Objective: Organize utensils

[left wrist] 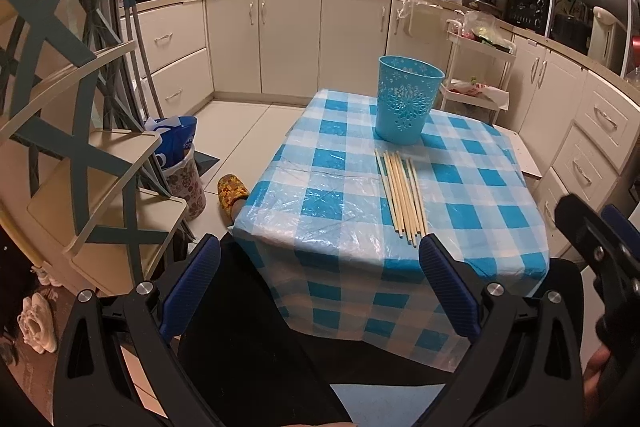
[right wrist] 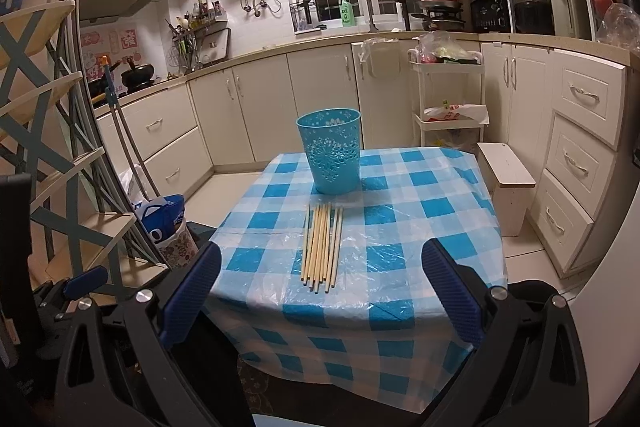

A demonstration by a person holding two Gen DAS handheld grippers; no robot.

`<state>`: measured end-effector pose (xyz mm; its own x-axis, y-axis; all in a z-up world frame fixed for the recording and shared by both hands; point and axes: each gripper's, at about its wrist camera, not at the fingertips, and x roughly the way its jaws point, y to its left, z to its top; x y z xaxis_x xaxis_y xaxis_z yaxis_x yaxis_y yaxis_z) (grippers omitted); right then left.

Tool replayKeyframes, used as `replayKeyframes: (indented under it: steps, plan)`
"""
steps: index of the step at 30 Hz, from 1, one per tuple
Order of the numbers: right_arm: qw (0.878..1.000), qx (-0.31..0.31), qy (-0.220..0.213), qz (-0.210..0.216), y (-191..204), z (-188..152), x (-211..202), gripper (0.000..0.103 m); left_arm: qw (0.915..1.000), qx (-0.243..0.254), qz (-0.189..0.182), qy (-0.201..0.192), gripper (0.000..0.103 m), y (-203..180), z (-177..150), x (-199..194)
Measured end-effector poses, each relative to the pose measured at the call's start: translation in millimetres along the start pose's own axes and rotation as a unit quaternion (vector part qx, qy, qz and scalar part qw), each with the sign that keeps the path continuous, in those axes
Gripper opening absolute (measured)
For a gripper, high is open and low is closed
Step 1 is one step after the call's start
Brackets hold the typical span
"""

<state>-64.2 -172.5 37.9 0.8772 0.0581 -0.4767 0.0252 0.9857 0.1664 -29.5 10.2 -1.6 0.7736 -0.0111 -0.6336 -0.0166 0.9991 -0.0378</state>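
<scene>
Several wooden chopsticks (left wrist: 402, 197) lie side by side on the blue-and-white checked tablecloth (left wrist: 344, 187), just in front of an upright blue perforated holder cup (left wrist: 406, 99). In the right wrist view the chopsticks (right wrist: 322, 247) lie in front of the cup (right wrist: 332, 151) on the tablecloth (right wrist: 420, 227). My left gripper (left wrist: 320, 267) is open and empty, held off the table's near edge. My right gripper (right wrist: 320, 275) is open and empty, also short of the near edge. The right gripper also shows at the right edge of the left wrist view (left wrist: 600, 247).
Cream kitchen cabinets (right wrist: 320, 87) and a counter run behind the table. A white trolley (right wrist: 448, 99) and a small white stool (right wrist: 506, 183) stand to the right. A wooden shelf with blue braces (left wrist: 80, 147) and a bin with a blue bag (left wrist: 180, 163) stand to the left.
</scene>
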Motion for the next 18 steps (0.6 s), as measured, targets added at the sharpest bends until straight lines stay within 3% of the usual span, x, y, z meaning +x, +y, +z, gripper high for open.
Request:
replayKeyframes:
  steps: [7,18]
  plan:
    - [1.000,-0.001,-0.002,0.002,0,2,-3,0.096,0.9991,-0.027,-0.017,-0.027,0.095,12,-8,-20]
    - [1.000,-0.003,-0.001,0.002,3,2,-4,0.096,0.9993,-0.026,-0.014,-0.023,0.096,14,-9,-15]
